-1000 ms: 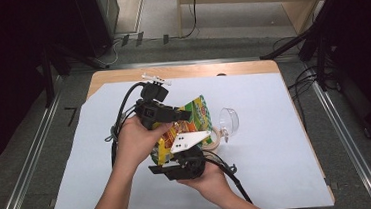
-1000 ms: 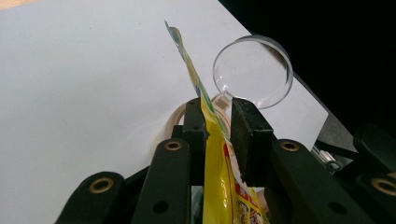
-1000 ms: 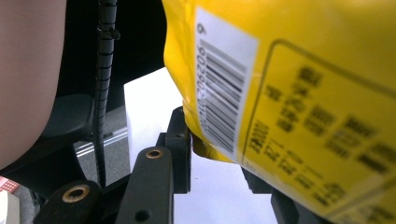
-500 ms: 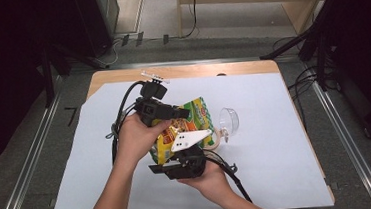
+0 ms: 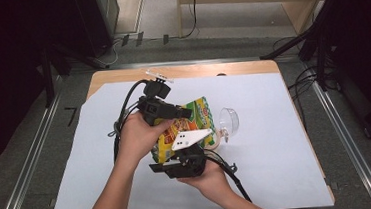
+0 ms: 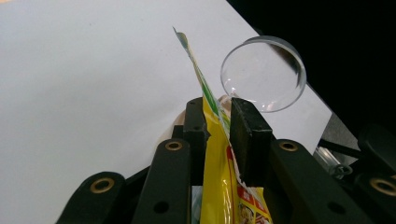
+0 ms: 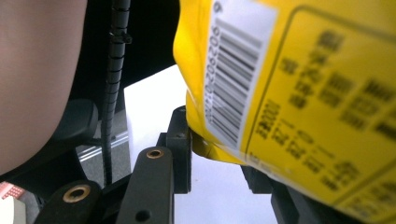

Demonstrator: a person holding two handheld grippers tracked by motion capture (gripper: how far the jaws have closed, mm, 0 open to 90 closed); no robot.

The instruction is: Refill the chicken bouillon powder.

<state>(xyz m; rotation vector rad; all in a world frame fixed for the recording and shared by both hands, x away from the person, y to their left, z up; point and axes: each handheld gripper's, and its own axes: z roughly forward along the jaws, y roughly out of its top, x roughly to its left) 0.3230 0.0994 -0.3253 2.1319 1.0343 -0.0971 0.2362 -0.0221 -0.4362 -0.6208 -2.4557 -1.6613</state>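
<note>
Both hand-held grippers clamp one yellow snack bag between them above the desk.

Left hand-held gripper [image 6: 217, 116] has its two black jaws pressed flat on the upper edge of the yellow snack bag [image 6: 219, 186], the thin sealed strip running up and past the jaw tips. Right hand-held gripper [image 7: 210, 140] sits just below the left one in the high view and bites the bag's lower corner, close under the barcode [image 7: 233, 79]; its near jaw touches the bag's edge, while the far jaw is mostly hidden behind the pack, so the pinch there is partly covered. Just beyond the left hand-held gripper's tips, a clear plastic cup [image 6: 264, 72] lies on its side on the white sheet [image 6: 84, 79] covering the desk [image 5: 191, 71], near the bag but apart from it.
</note>
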